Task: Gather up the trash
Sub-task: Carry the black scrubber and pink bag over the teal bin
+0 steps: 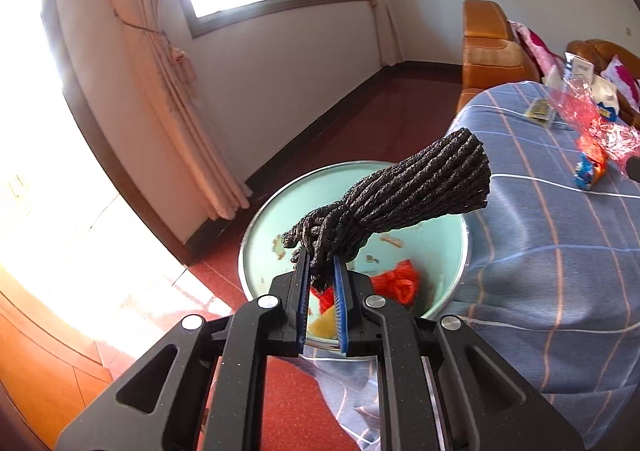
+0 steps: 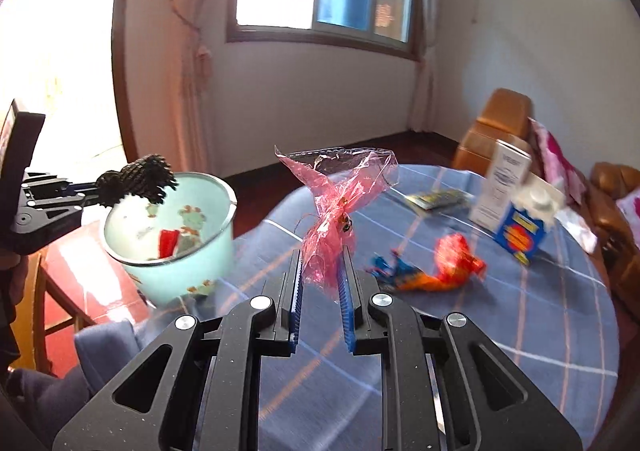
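My left gripper (image 1: 320, 263) is shut on a dark knotted rope bundle (image 1: 404, 191), which hangs over the open mouth of a pale green bin (image 1: 280, 211). Red and yellow scraps lie in the bin. In the right wrist view the same gripper (image 2: 90, 197) holds the rope bundle (image 2: 136, 179) above the bin's rim (image 2: 224, 187). My right gripper (image 2: 322, 255) is shut on a crumpled pink cellophane wrapper (image 2: 340, 191), lifted above the blue checked tablecloth (image 2: 500, 331).
On the table lie a blue-and-orange snack wrapper (image 2: 404, 275), a red wrapper (image 2: 456, 255), a flat packet (image 2: 436, 197), a white box (image 2: 504, 179) and a blue carton (image 2: 520, 231). Orange sofas (image 1: 492, 47) stand behind. A red wooden stool (image 2: 80, 271) carries the bin.
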The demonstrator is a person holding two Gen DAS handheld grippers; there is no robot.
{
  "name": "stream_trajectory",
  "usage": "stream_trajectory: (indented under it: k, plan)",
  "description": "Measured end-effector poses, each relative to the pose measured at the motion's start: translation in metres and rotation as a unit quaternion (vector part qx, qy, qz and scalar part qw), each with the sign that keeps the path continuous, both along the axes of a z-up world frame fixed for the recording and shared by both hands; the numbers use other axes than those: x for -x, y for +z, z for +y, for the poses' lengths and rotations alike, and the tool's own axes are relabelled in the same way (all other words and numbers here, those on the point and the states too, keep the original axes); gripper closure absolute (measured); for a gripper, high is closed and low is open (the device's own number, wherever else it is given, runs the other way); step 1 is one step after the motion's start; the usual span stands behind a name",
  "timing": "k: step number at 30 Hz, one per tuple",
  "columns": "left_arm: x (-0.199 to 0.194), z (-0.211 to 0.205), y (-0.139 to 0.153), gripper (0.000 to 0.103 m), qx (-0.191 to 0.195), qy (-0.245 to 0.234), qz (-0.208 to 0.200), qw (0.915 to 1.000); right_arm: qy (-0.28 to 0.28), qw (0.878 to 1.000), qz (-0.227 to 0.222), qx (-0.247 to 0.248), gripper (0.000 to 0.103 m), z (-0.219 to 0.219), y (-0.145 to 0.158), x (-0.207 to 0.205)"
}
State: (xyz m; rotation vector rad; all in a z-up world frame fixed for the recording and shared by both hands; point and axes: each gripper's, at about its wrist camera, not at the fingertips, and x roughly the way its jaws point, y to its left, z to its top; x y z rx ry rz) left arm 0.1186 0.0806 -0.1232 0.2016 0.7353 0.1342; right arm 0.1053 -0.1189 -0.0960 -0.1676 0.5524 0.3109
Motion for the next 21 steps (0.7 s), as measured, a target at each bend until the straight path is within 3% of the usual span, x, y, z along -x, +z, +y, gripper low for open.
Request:
stream_trajectory:
  k: [10,21]
  plan:
    - [-0.007,0.034,-0.008,0.092,-0.025,0.052,0.008,0.9983,0.065,0.998,0.009,0.020,0.086,0.051,-0.008,-0.044]
    - [-0.013,0.048,-0.014,0.092,-0.042,0.078,0.012,0.9960,0.123,0.991,0.011,0.047,0.086,0.093,-0.017,-0.060]
